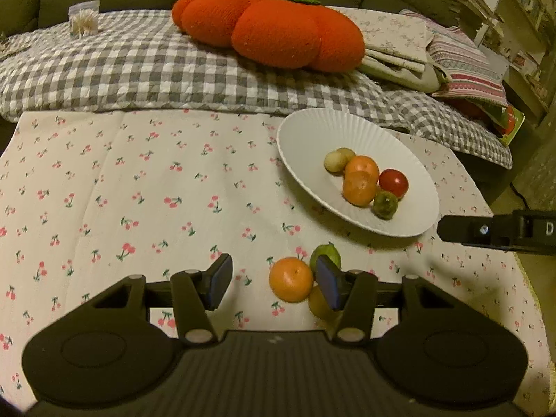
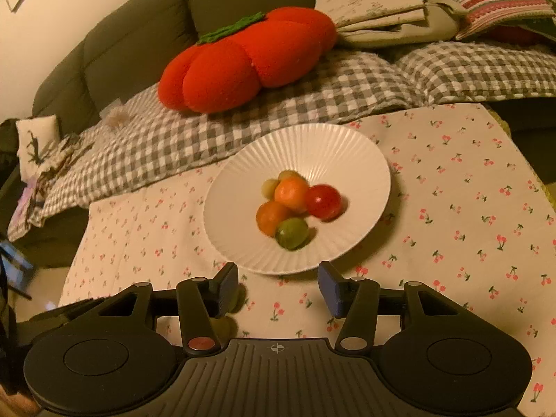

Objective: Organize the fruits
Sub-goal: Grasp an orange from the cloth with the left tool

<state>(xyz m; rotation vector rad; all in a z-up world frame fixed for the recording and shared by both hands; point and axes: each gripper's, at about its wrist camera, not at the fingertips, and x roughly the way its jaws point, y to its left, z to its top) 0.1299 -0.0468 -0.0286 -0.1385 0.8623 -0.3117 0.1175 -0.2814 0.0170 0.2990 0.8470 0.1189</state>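
Note:
A white ribbed plate (image 1: 305, 128) (image 2: 312, 146) on the cherry-print cloth holds two oranges (image 1: 360, 180) (image 2: 290, 193), a red fruit (image 1: 393, 181) (image 2: 323, 201), a green-brown fruit (image 1: 385, 205) (image 2: 292, 232) and pale small fruits (image 1: 338, 160). Loose on the cloth lie an orange (image 1: 291, 279), a green fruit (image 1: 325, 255) and a yellowish fruit (image 1: 318, 302), partly hidden by my left gripper's right finger. My left gripper (image 1: 274, 283) is open and empty, just left of these. My right gripper (image 2: 278, 288) is open and empty, before the plate's near rim; it also shows in the left wrist view (image 1: 500, 231).
A big orange-red plush fruit cushion (image 1: 271, 27) (image 2: 243, 62) lies on a grey checked blanket (image 1: 139, 69) behind the table. Folded fabrics (image 1: 451, 55) are stacked at the back right. The cloth's right edge (image 2: 521, 173) drops off to the floor.

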